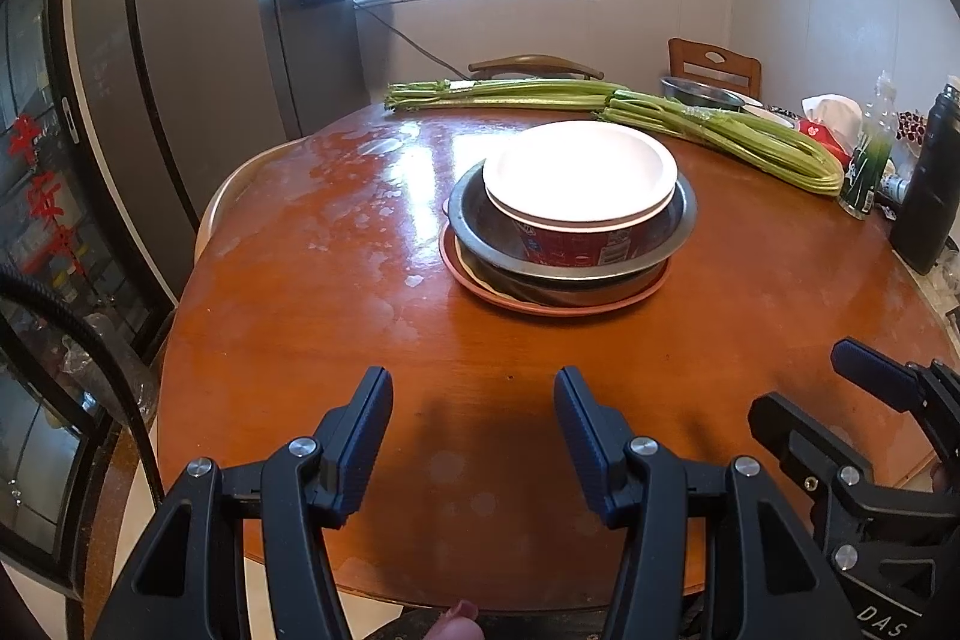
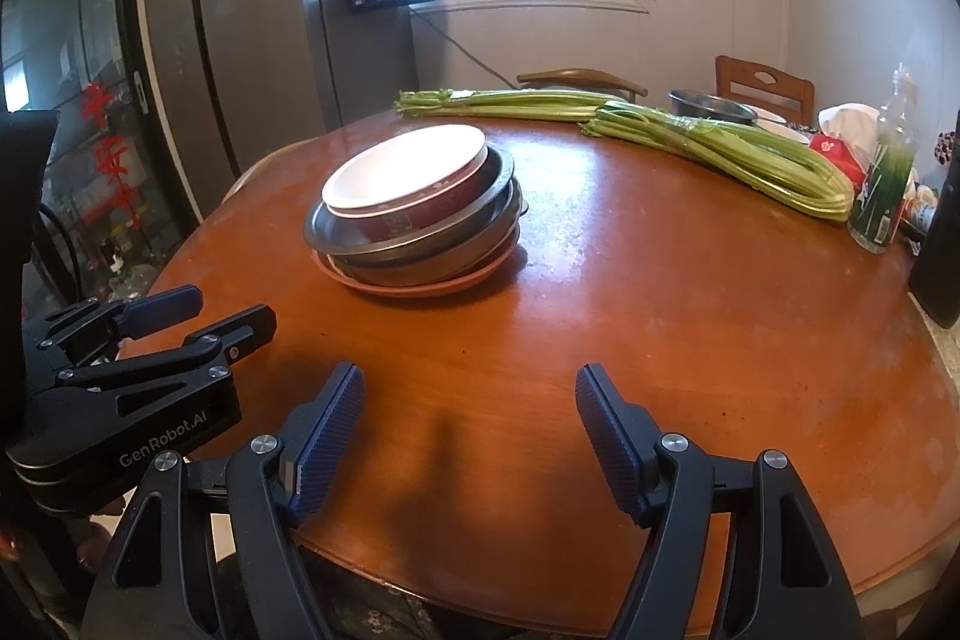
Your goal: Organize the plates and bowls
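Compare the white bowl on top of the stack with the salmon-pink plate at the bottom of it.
The white bowl with a red printed outside is deep and crowns the stack; the flat salmon-pink plate is shallow and lies directly on the round wooden table. The bowl sits inside a shiny metal basin, while the plate carries the whole stack. The plate's rim reaches wider than the bowl's. Both are round and untouched by either gripper.
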`<action>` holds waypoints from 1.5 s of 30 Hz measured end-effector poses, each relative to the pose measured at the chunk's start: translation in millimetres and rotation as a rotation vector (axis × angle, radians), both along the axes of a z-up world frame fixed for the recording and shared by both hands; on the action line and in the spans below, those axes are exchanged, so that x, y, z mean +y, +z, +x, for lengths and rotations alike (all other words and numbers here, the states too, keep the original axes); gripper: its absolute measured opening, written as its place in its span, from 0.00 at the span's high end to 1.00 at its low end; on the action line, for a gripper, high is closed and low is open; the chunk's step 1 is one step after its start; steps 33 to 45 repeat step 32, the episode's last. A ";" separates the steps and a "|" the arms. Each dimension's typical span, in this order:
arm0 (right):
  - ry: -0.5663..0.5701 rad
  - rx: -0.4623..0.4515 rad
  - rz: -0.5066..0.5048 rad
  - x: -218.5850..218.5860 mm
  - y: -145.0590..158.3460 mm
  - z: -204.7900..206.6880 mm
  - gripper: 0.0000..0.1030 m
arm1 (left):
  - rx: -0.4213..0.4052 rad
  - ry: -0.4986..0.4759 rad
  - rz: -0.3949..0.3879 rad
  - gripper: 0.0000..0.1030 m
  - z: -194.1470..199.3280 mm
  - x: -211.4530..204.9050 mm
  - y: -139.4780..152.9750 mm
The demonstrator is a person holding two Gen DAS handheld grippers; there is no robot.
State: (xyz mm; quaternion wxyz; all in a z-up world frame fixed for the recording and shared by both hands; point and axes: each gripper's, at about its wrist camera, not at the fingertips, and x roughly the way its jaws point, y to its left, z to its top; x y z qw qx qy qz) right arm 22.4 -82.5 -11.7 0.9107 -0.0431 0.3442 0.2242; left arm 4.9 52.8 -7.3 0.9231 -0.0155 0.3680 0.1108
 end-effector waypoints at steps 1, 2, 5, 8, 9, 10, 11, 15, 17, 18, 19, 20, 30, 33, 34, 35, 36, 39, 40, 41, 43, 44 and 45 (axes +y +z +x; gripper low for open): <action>0.000 0.001 0.000 -0.4 -0.3 -0.2 0.28 | 0.000 0.002 0.000 0.46 -0.1 -0.1 -0.2; 0.000 0.002 0.001 -0.5 -0.3 -0.2 0.28 | 0.002 0.003 0.001 0.46 -0.2 -0.5 -0.5; -0.002 0.003 0.002 -1.3 -0.3 -0.2 0.28 | 0.003 0.003 0.001 0.46 0.0 -0.9 -1.2; 0.000 0.004 -0.002 -1.4 -0.5 -0.6 0.28 | 0.005 0.002 0.001 0.46 0.0 -1.2 -1.7; 0.000 0.005 -0.002 -1.4 -0.4 -0.2 0.28 | 0.007 0.001 0.001 0.46 0.1 -1.1 -1.9; 0.000 0.006 -0.002 -1.7 -0.4 -0.2 0.28 | 0.009 0.002 0.000 0.46 0.0 -0.8 -2.1; -0.001 0.006 -0.002 -1.8 -0.7 -0.3 0.28 | 0.008 0.002 0.000 0.46 0.1 -0.4 -1.8; -0.005 0.008 -0.002 -2.4 -1.3 0.3 0.28 | 0.011 0.001 0.002 0.46 -0.1 0.3 -2.6; -0.006 0.009 -0.006 -2.2 -2.4 0.7 0.28 | 0.013 0.001 0.004 0.46 0.1 1.2 -2.8; -0.006 0.012 -0.007 -2.5 -3.4 1.0 0.28 | 0.014 0.001 0.004 0.46 -0.3 1.0 -3.2; -0.006 0.014 -0.008 -2.1 -4.2 1.9 0.28 | 0.015 0.001 0.004 0.46 -0.2 1.0 -3.3; -0.006 0.016 -0.008 -1.9 -4.9 2.3 0.28 | 0.015 0.002 0.005 0.46 -0.5 1.1 -3.3; -0.023 0.033 -0.028 -22.0 -10.8 20.2 0.28 | 0.053 0.028 -0.008 0.46 14.9 17.5 -7.7; -0.046 0.045 -0.023 -38.6 -8.6 32.5 0.28 | 0.062 0.042 -0.022 0.46 23.6 34.7 -4.1; -0.046 0.045 -0.023 -38.6 -8.6 32.5 0.28 | 0.062 0.042 -0.022 0.46 23.6 34.7 -4.1; -0.046 0.045 -0.023 -38.6 -8.6 32.5 0.28 | 0.062 0.042 -0.022 0.46 23.6 34.7 -4.1; -0.046 0.045 -0.023 -38.6 -8.6 32.5 0.28 | 0.062 0.042 -0.022 0.46 23.6 34.7 -4.1; -0.046 0.045 -0.023 -38.6 -8.6 32.5 0.28 | 0.062 0.042 -0.022 0.46 23.6 34.7 -4.1; -0.046 0.045 -0.023 -38.6 -8.6 32.5 0.28 | 0.062 0.042 -0.022 0.46 23.6 34.7 -4.1; -0.046 0.045 -0.023 -38.6 -8.6 32.5 0.28 | 0.062 0.042 -0.022 0.46 23.6 34.7 -4.1; -0.046 0.045 -0.023 -38.6 -8.6 32.5 0.28 | 0.062 0.042 -0.022 0.46 23.6 34.7 -4.1; -0.046 0.045 -0.023 -38.6 -8.6 32.5 0.28 | 0.062 0.042 -0.022 0.46 23.6 34.7 -4.1; -0.046 0.045 -0.023 -38.6 -8.6 32.5 0.28 | 0.062 0.042 -0.022 0.46 23.6 34.7 -4.1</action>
